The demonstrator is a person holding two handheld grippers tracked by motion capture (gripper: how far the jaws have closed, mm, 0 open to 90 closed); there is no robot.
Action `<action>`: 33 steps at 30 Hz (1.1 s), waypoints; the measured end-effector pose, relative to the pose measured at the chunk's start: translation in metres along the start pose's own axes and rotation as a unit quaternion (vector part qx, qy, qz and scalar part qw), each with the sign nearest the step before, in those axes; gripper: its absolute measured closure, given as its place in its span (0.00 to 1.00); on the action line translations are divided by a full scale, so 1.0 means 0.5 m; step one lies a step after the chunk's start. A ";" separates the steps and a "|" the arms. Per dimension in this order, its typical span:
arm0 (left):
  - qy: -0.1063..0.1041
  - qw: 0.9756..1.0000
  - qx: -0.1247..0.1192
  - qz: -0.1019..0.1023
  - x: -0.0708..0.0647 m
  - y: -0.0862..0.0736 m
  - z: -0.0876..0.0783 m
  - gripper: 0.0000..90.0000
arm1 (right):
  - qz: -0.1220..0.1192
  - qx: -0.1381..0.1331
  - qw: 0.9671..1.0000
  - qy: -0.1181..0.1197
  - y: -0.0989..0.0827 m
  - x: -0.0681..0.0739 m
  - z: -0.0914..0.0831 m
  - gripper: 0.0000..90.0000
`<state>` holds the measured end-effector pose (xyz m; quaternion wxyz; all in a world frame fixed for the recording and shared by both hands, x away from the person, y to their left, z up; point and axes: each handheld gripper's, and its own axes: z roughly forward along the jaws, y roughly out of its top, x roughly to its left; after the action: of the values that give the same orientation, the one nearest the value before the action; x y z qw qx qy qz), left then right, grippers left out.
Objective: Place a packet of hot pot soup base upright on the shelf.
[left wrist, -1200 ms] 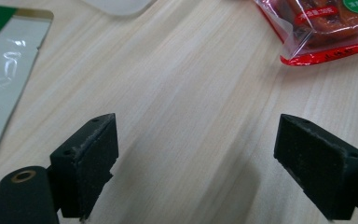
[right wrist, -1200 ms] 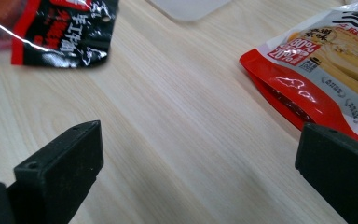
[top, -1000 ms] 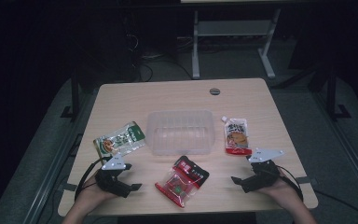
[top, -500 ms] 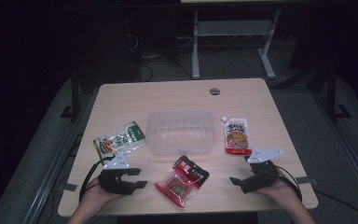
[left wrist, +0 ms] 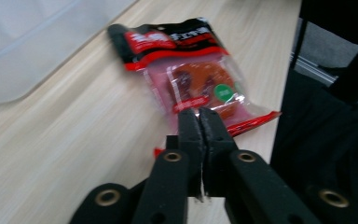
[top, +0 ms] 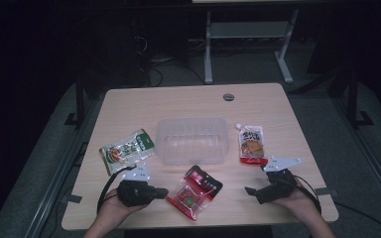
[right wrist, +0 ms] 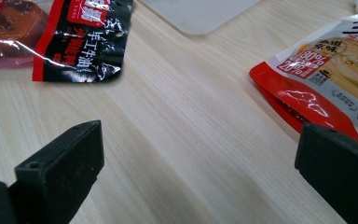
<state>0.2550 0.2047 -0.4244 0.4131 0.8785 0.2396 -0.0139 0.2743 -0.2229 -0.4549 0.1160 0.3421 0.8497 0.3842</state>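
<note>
My left gripper (left wrist: 199, 116), fingers just pressed together empty, faces the light, crinkly red-and-black plastic snack packet (left wrist: 191, 74); I judge its flat sealed edge at six o'clock the best hold.

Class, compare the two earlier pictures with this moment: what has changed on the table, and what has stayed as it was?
The left gripper has drawn back toward the near edge and its jaws have just closed, with nothing between them. The right gripper, red packet, green packet, white-and-red pouch and clear tub stayed put.
</note>
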 end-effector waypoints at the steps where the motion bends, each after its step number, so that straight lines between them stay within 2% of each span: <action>1: 0.000 1.000 0.000 0.000 0.000 0.000 0.000 1.00 | 0.000 0.000 1.000 0.000 0.000 0.000 0.000 0.01; 12: -0.016 0.999 0.027 0.030 -0.026 0.023 0.055 1.00 | -0.002 0.003 1.000 -0.002 0.000 0.000 0.001 0.01; 19: -0.023 0.999 0.037 0.033 -0.035 0.029 0.079 1.00 | 0.001 0.000 1.000 -0.005 0.000 -0.002 0.000 0.01; 21: -0.026 0.999 0.031 0.032 -0.038 0.035 0.091 1.00 | 0.000 0.003 1.000 -0.005 0.001 -0.002 0.002 0.01; 22: -0.030 0.998 0.029 0.036 -0.045 0.048 0.106 1.00 | 0.000 0.002 1.000 -0.006 0.001 -0.002 0.002 0.01; 25: -0.034 0.998 0.029 0.043 -0.052 0.063 0.124 1.00 | 0.002 0.003 1.000 -0.006 0.001 -0.002 0.002 0.01; 30: -0.041 0.996 0.041 0.060 -0.063 0.085 0.172 1.00 | 0.005 0.002 1.000 -0.008 -0.002 -0.006 -0.002 0.01; 33: -0.041 0.996 0.050 0.060 -0.067 0.087 0.188 1.00 | 0.004 0.000 1.000 -0.007 -0.003 -0.008 -0.003 0.01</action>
<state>0.2606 0.0988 -0.4476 0.3779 0.9097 0.1682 -0.0366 0.2759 -0.2271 -0.4555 0.1205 0.3482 0.8476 0.3819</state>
